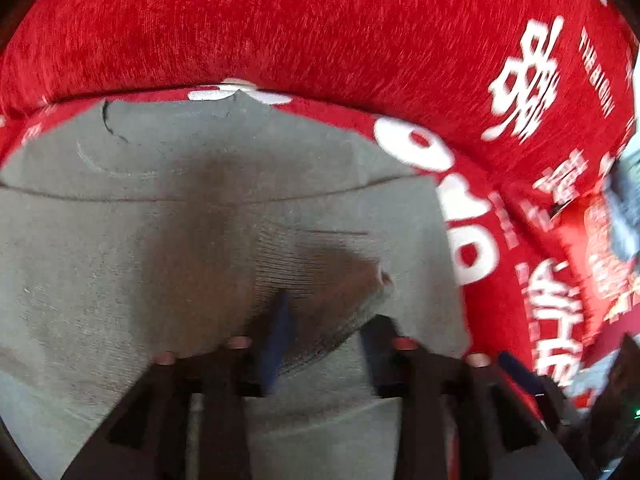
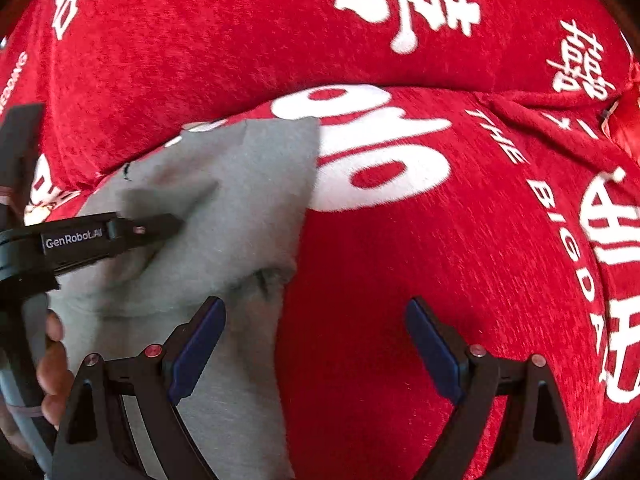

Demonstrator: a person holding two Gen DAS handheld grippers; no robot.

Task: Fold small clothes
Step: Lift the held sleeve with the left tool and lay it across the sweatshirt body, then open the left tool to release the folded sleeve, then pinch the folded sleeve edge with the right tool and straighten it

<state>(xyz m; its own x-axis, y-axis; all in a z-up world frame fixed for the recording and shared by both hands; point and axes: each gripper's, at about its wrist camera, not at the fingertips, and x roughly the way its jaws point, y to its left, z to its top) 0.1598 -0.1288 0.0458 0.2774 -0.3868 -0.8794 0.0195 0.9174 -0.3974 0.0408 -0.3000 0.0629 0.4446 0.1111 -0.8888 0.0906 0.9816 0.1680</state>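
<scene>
Right wrist: grey garment long axis near-to-far; left hand-held gripper pinching its fold; right hand-held gripper spread.

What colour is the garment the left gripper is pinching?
Plain grey garment, lying on the red cloth with white lettering; clearest in the right wrist view.
</scene>
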